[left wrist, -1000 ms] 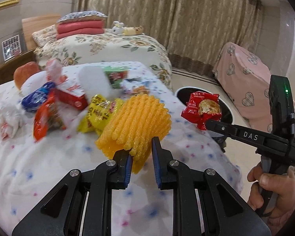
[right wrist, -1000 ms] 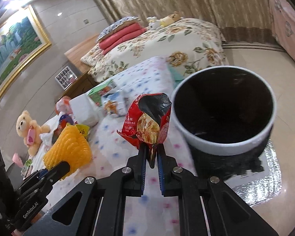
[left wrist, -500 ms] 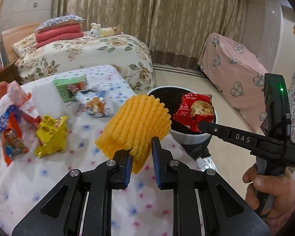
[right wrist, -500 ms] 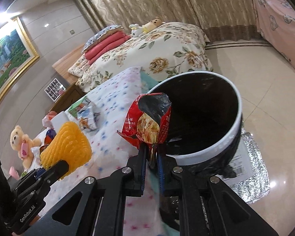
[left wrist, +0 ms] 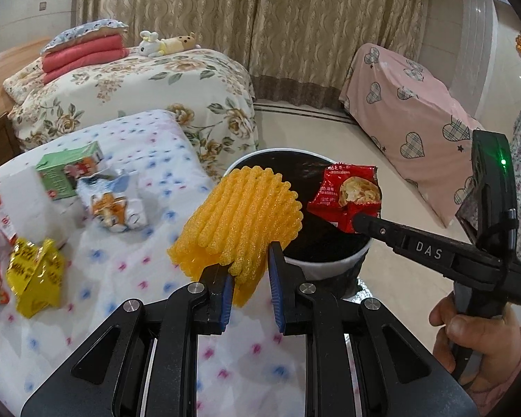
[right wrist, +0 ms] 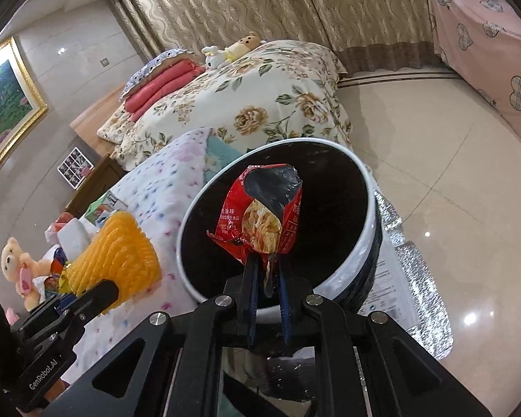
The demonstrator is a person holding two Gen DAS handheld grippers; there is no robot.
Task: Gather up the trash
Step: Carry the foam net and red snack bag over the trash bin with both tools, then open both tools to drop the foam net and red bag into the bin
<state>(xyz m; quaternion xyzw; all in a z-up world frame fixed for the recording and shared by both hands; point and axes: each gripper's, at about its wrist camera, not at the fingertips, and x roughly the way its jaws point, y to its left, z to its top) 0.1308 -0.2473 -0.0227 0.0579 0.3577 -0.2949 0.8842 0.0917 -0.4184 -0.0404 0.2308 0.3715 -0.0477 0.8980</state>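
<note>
The left gripper (left wrist: pixel 248 271) has its jaws clenched on a yellow foam net (left wrist: pixel 239 215) at the bed's (left wrist: pixel 149 243) edge, beside the bin's (right wrist: pixel 361 243) rim. The right gripper (right wrist: pixel 267 271) pinches a red snack packet (right wrist: pixel 264 219) over the bin's black-lined opening.

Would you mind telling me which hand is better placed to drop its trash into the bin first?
Right, probably. The right tongs hold the red snack wrapper over the bin opening, while the left tongs hold the yellow foam net nearer its rim.
</note>
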